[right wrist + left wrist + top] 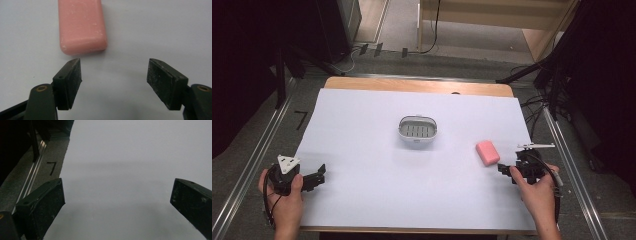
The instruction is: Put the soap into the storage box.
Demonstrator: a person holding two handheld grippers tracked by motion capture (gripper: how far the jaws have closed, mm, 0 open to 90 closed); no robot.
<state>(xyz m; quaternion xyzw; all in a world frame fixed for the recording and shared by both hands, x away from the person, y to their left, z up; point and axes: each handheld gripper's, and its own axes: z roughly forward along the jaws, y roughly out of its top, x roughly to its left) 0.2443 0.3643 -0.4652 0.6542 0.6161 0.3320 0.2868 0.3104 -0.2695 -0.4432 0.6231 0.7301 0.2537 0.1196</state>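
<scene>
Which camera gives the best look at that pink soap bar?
The right gripper view: the pink soap bar lies close up, just ahead of the open fingers, its scuffed top plain. The high view shows it small, right of the soap dish. The left gripper view looks across white paper.

Both grippers are all black. The left gripper [314, 176] has a grey three-cornered plate [287, 163] on top with small dark holes, the right gripper [508, 171] a thin whitish one [536, 146]. Black cables trail off each. Jaw pads [75, 77] look rough and scuffed, with brass-coloured pivot screws [41, 88].
</scene>
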